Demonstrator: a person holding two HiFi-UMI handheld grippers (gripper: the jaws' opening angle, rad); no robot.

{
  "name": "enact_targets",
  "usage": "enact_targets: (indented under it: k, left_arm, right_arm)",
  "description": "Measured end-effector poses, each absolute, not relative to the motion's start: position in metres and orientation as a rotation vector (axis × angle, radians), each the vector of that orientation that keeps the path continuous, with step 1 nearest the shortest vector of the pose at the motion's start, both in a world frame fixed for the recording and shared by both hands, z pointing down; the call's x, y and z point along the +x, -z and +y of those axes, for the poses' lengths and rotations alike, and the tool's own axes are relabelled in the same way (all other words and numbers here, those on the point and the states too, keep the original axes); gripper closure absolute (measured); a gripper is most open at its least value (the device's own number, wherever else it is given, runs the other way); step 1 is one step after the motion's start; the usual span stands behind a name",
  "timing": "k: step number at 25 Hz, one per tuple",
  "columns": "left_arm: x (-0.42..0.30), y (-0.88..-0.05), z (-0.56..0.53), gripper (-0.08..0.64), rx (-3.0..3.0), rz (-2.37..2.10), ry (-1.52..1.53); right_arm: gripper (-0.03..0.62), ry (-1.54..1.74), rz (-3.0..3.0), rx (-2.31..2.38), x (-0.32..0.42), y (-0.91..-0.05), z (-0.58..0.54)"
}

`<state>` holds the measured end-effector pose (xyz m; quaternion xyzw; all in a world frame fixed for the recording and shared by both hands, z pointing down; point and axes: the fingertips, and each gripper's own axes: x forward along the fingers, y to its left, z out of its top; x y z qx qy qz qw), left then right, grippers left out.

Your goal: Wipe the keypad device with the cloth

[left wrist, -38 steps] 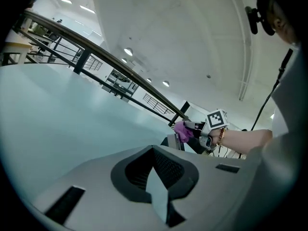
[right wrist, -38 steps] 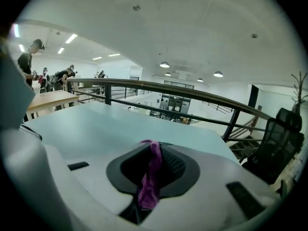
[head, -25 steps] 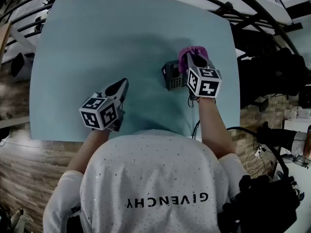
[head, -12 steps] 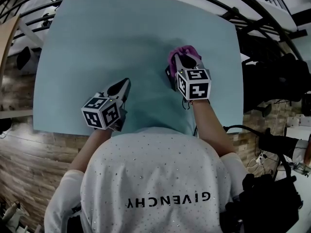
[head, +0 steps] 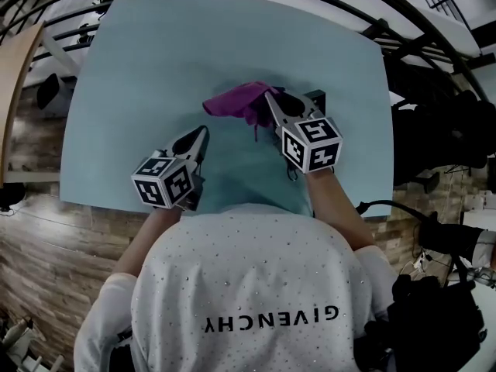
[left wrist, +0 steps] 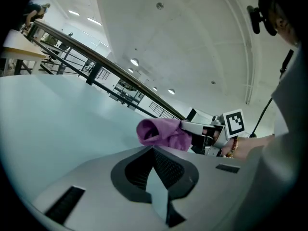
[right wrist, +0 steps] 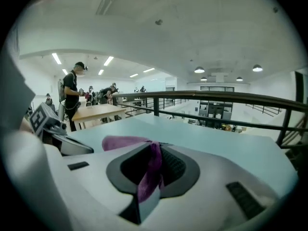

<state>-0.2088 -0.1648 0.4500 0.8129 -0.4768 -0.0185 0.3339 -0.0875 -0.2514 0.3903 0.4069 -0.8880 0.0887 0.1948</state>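
My right gripper [head: 269,101] is shut on a purple cloth [head: 235,99], which spreads out to the left of its tips above the pale blue table [head: 155,53]. In the right gripper view the cloth [right wrist: 126,142] is pinched between the jaws. The dark keypad device [head: 315,98] lies just right of that gripper, mostly hidden behind it. My left gripper [head: 199,135] is shut with nothing in it, low over the table, left of and nearer than the cloth. From the left gripper view the cloth [left wrist: 161,133] and the right gripper [left wrist: 185,126] sit straight ahead.
The table's right edge [head: 381,115] is close to the device, with dark bags and cables [head: 434,107] on the floor beyond. A black railing [right wrist: 216,97] runs past the table's far side. People stand at a wooden table [right wrist: 96,110] in the distance.
The right gripper has swung left, off the keypad device, carrying the cloth, which now trails out to the left. The left gripper has stayed put.
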Motion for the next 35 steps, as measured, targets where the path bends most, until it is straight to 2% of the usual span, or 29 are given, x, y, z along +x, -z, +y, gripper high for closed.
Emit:
enact_targets:
  k: [6,24,35]
  left_arm:
    - [-0.201,-0.450,-0.158,0.560,2.118,-1.239,0.040]
    - [-0.176,-0.443,-0.145,0.560,2.169,-1.207,-0.007]
    - [-0.175,-0.403,-0.132,0.560,2.166,-1.366,0.067]
  right_arm:
    - [0.546,-0.324,-2.359,1.209,-0.050,-0.427,-0.243]
    - [0.546,-0.383,-2.365,1.259,-0.013,-0.449,-0.212]
    - [0.545,-0.643,-2.378,1.202,0.034,-0.492,-0.183]
